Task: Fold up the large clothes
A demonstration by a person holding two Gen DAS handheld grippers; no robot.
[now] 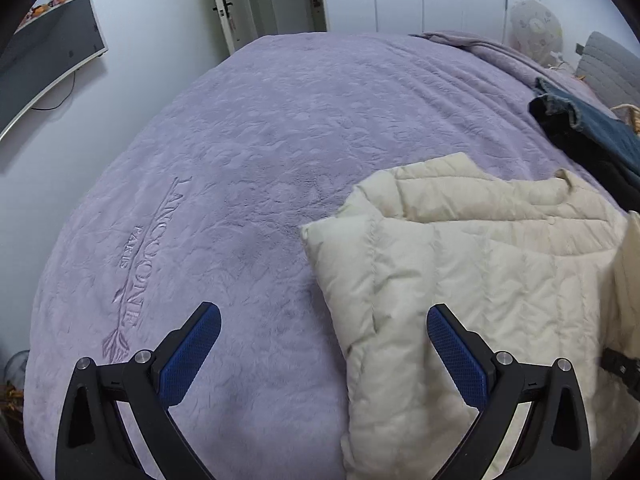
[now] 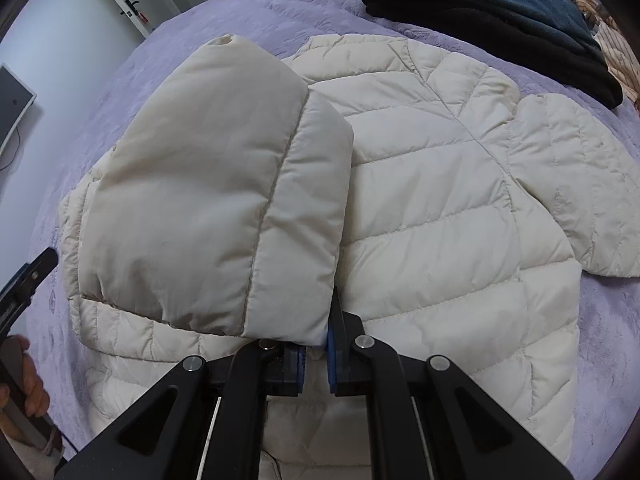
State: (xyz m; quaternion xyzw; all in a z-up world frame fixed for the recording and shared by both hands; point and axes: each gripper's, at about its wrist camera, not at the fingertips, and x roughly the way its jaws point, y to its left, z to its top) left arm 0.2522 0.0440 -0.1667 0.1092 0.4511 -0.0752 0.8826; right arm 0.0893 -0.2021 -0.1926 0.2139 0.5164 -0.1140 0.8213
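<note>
Lying spread on the lilac bed cover (image 1: pixel 248 152), the cream quilted jacket (image 2: pixel 440 208) fills most of the right wrist view. The right tool (image 2: pixel 316 360) sits at 6 o'clock in that view, its blue pads drawn close together and clamped on a fold of the jacket, the sleeve (image 2: pixel 224 200). The sleeve rises from the pads toward 11 o'clock and lies doubled over the jacket's body. The other sleeve (image 2: pixel 580 184) lies flat at 3 o'clock, just short of the dark folded clothes (image 2: pixel 500 20) stacked at 1 o'clock near the bed's far edge.

In the left wrist view the left tool (image 1: pixel 324 344) stands wide apart and holds nothing, with bare bed cover between its fingers. The jacket lies at 4 o'clock from it. The right-hand finger (image 1: pixel 456 356) sits over the jacket's edge; whether it touches the fabric cannot be told. The left-hand finger stands over the embossed lettering (image 1: pixel 132 264) in the cover at 8 o'clock. A hand (image 2: pixel 28 388) gripping that tool's handle shows at 8 o'clock in the right wrist view. A wall-mounted screen (image 1: pixel 44 60) hangs at 10 o'clock beyond the bed.
</note>
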